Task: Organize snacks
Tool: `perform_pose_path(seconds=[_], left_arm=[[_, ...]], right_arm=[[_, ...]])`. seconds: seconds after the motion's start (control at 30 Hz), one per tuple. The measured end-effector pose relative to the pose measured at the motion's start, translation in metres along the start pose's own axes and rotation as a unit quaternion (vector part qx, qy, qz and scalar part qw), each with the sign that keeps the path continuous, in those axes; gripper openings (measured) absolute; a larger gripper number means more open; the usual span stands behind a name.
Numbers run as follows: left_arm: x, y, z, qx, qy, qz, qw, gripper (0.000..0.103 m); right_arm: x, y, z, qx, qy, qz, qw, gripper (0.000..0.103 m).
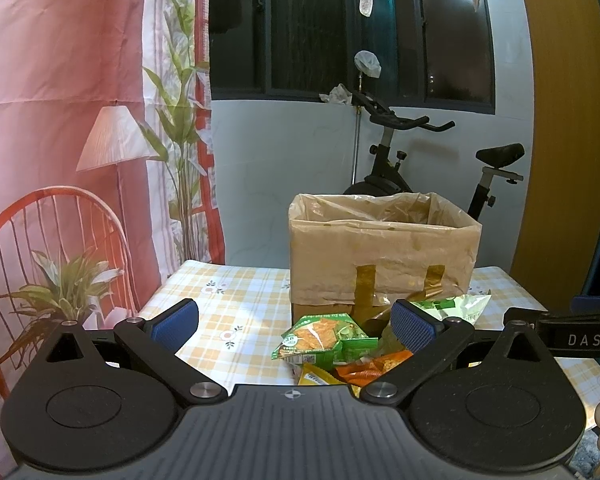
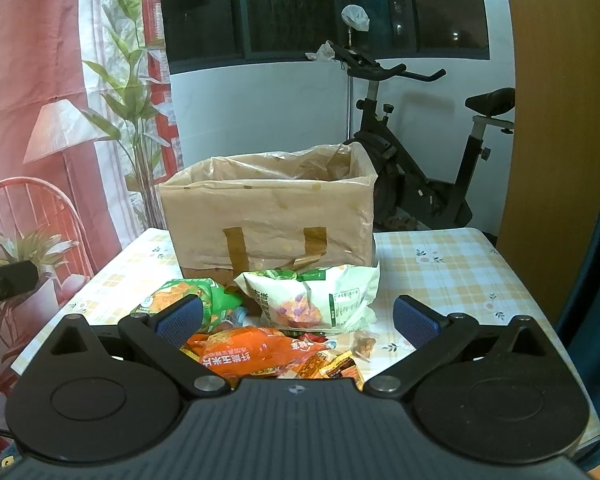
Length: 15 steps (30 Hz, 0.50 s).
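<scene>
Left gripper [image 1: 294, 326]: jaws wide, empty; green crinkled snack packet [image 1: 322, 340] between fingertips. Right gripper [image 2: 298, 318]: jaws wide, empty; orange foil snack bag [image 2: 252, 350] just ahead, white-green pouch [image 2: 312, 300] beyond. Plastic-lined cardboard box [image 2: 268, 208] behind on the yellow checked tablecloth [image 2: 440, 276].

snack pile [image 2: 284, 332] before box [image 2: 268, 216] | both on table [image 2: 452, 272]

One lined box [image 2: 268, 216], three large snack bags: green [image 2: 188, 296], white [image 2: 312, 300], orange [image 2: 244, 350].
</scene>
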<state>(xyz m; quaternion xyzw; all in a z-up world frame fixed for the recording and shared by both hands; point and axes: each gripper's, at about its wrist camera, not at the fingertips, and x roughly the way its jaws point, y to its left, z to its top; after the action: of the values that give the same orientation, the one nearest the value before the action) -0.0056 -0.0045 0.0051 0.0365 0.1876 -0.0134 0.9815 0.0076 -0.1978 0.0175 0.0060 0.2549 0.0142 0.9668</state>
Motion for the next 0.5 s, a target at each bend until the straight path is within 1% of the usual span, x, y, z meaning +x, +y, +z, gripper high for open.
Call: perform_pose_path(seconds=[0.5], left_arm=[[0.0,0.0,-0.001,-0.002,0.0,0.0,1.0,0.103]], right_arm=[[0.0002,0.0013,0.0001,-0.001,0.002,0.0,1.0,0.103]])
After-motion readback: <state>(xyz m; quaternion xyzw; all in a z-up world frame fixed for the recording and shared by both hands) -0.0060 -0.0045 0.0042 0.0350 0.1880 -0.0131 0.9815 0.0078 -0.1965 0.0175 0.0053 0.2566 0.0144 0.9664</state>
